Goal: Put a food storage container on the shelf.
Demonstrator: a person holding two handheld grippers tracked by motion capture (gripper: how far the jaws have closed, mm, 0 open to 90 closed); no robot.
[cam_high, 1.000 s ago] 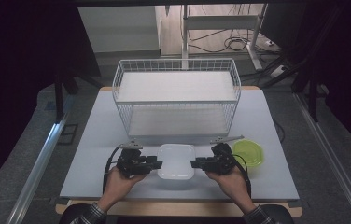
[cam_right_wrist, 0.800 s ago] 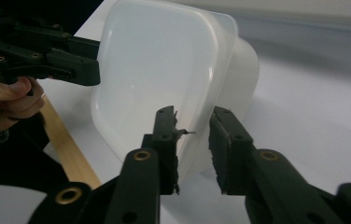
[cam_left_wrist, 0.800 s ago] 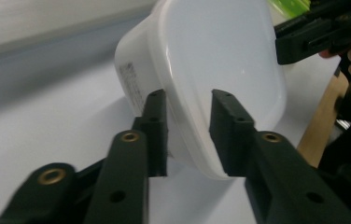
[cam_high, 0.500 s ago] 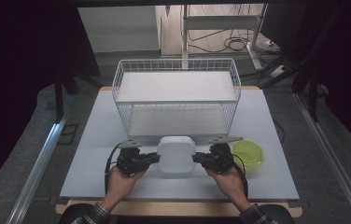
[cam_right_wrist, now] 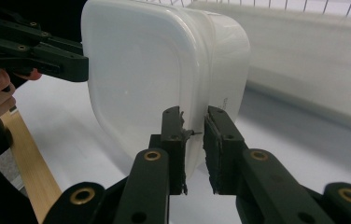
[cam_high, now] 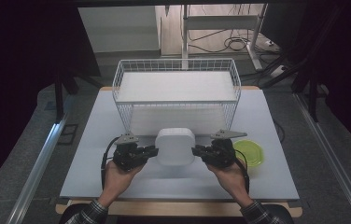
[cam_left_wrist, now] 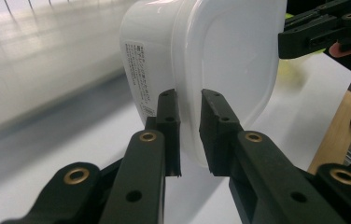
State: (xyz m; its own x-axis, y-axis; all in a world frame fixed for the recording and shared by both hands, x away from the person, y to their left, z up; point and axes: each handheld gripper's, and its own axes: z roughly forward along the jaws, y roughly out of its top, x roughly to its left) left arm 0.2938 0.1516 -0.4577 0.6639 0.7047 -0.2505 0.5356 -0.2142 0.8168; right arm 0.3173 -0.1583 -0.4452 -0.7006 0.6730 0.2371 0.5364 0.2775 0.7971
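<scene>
You hold the white box [cam_high: 175, 146] between both tools, near the front edge of the table [cam_high: 94, 154], just in front of the wire basket [cam_high: 176, 79]. The box is off the table and tipped, so its lid faces toward you. The left gripper [cam_high: 151, 150] is clamped on the rim at the box's left side, and the right gripper [cam_high: 197, 150] is clamped on the rim at the opposite side. In both gripper views the black jaws pinch only the thin lip where the lid meets the body, so the grip looks narrow.

To do this lift well, I think you should raise both hands at the same speed and keep them level with each other; otherwise the box may twist and slip from one side. Bring it higher than the basket's front wall before you go forward. The green lid [cam_high: 249, 152] near the right front corner is apart from your path.
</scene>
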